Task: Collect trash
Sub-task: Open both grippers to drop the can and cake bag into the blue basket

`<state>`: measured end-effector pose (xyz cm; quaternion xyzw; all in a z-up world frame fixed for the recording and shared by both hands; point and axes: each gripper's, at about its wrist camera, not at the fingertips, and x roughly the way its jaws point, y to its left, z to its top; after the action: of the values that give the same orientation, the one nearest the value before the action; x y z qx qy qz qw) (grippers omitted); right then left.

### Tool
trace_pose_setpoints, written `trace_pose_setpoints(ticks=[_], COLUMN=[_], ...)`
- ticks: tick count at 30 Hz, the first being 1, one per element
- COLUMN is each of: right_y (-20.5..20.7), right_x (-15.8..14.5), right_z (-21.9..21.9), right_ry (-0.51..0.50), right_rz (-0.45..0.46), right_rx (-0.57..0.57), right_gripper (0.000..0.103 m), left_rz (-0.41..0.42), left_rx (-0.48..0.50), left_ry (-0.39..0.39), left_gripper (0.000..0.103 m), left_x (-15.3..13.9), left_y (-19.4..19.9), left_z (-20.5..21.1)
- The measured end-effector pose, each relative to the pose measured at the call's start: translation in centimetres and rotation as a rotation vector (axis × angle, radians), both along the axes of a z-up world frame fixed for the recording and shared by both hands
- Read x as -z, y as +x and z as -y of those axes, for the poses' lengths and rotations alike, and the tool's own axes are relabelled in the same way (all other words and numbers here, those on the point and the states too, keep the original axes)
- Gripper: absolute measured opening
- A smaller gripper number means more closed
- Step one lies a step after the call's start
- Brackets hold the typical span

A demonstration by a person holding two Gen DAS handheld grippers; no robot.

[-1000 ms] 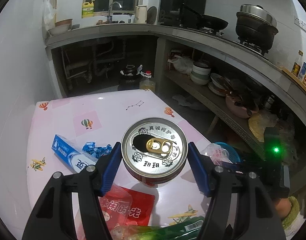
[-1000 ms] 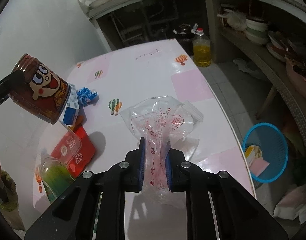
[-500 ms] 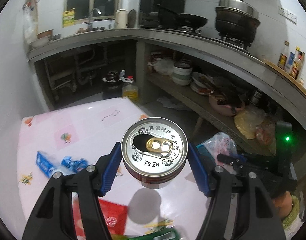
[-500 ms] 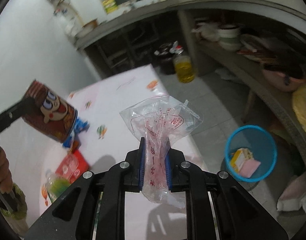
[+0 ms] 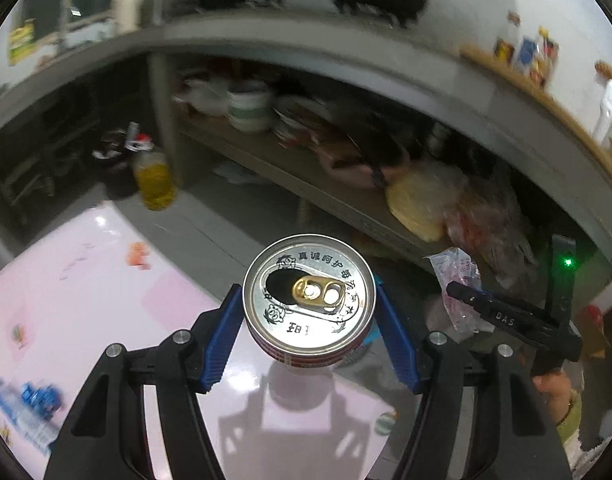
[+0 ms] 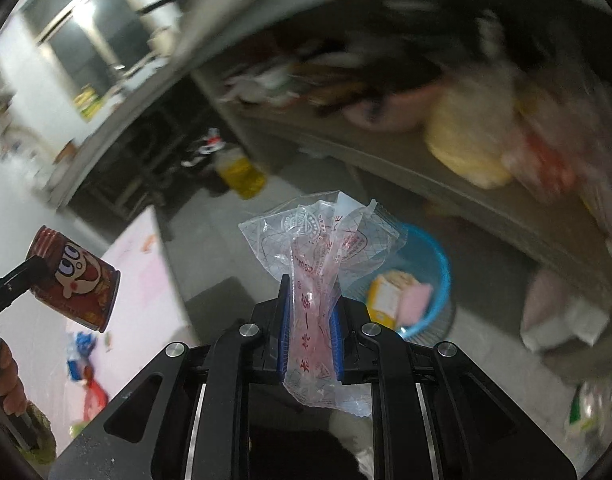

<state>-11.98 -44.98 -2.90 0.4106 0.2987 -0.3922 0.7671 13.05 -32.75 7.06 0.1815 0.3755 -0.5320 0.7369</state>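
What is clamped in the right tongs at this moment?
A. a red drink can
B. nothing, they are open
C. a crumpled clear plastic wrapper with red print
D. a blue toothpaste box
C: in the right wrist view the right tongs pinch a clear plastic wrapper between their blue pads; the red can is in the left tongs.

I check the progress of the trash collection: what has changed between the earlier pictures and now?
Both hands swung away from the pink table toward the blue basket on the floor, which now lies just behind the wrapper. Nothing was let go: the left gripper still holds the can, the right gripper still pinches the plastic wrapper.
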Motion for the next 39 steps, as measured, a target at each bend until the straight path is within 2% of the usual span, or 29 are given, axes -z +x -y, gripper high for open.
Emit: trace_pose_setpoints(ticks=[2, 8, 11, 16, 19, 20, 24, 27, 29, 39], right_y=[-0.8, -2.3, -2.0, -1.5, -0.8, -0.7, 0.0, -0.2, -0.6, -3.9], right_x=[1.9, 9.0, 12.9, 17.4, 19.8, 20.6, 23.0, 23.0, 22.1, 16.1], right_z=[0.8, 3.4, 5.1, 7.9, 10.0, 10.6, 11.8, 11.5, 10.9, 6.7], right_ry=[0.050, 0.230, 0.314, 0.406, 0.424, 0.422, 0.438, 0.428, 0.398, 0.246], right_rz=[-0.002, 0.005, 0.002, 0.017, 0.037, 0.041, 0.020, 0.015, 0.039, 0.018], right_rx=[0.031, 0.104, 0.127, 0.166, 0.192, 0.202, 0.217, 0.226, 0.227, 0.226], right_gripper=[0.015, 0.015, 0.016, 0.020, 0.041, 0.051, 0.054, 0.055, 0.057, 0.062], left_rz=[-0.016, -0.089, -0.118, -0.144, -0.166, -0.180, -0.226, -0.216, -0.202, -0.064], left_rx=[0.032, 0.116, 0.141, 0.159, 0.165, 0.159, 0.124, 0.125, 0.131, 0.119], left_ry=[0.038, 0.199, 0.280, 0.370, 0.389, 0.385, 0.316, 0.278, 0.250, 0.137], left_gripper=[0.064, 0.064, 0.064, 0.064, 0.065, 0.068, 0.071, 0.071, 0.071, 0.075], left_x=[1.3, 8.0, 11.7, 16.8, 18.4, 18.6, 17.1, 15.1, 13.3, 4.8], left_y=[-0.2, -1.1, -1.4, -1.6, -1.7, -1.6, -0.8, -0.6, -0.5, -1.3], left_z=[2.5, 11.3, 15.2, 20.7, 23.2, 23.7, 23.6, 22.2, 20.7, 10.5])
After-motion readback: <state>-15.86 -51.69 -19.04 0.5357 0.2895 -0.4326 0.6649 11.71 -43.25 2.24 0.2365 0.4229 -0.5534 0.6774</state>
